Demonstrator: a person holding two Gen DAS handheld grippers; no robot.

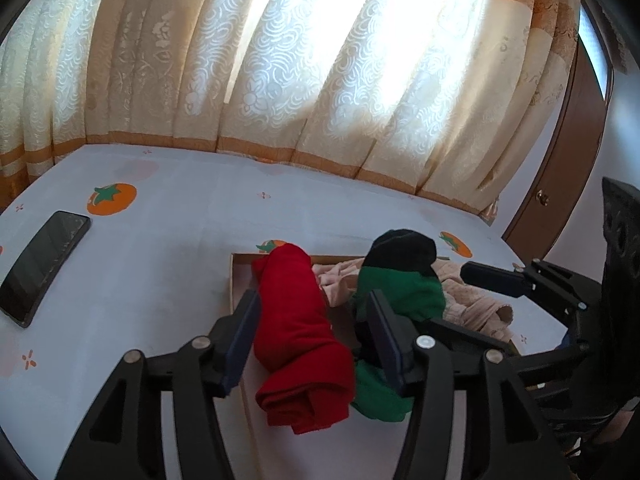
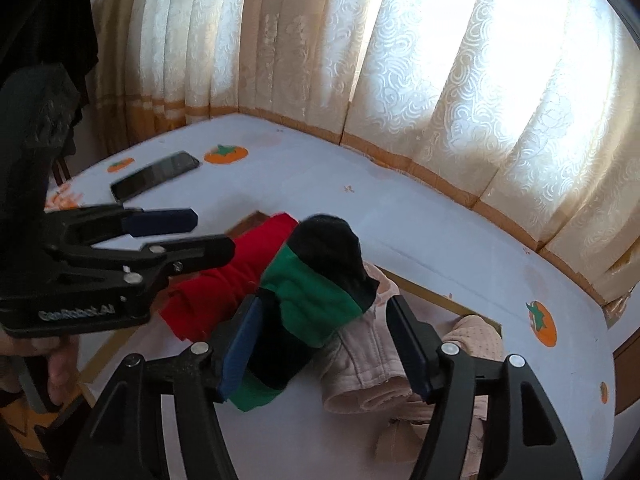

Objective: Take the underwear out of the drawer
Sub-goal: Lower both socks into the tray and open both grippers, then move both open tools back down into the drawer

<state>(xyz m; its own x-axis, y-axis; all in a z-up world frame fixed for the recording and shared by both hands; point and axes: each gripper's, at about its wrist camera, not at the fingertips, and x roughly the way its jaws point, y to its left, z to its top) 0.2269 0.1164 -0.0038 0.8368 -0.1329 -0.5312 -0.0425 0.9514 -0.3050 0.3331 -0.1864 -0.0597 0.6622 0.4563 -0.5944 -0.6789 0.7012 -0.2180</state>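
The red roll (image 1: 300, 340) and the green-and-black roll (image 2: 316, 292) of underwear lie half over the drawer's (image 1: 236, 280) near edge: soft, light, best pinched mid-roll. Left claw (image 1: 312, 336) and right claw (image 2: 324, 344) straddle them, part open, gripping nothing.

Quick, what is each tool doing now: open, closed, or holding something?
Left tool: open, the red garment lies between its fingers, not pressed.
Right tool: open, over the green-black garment, not gripping.
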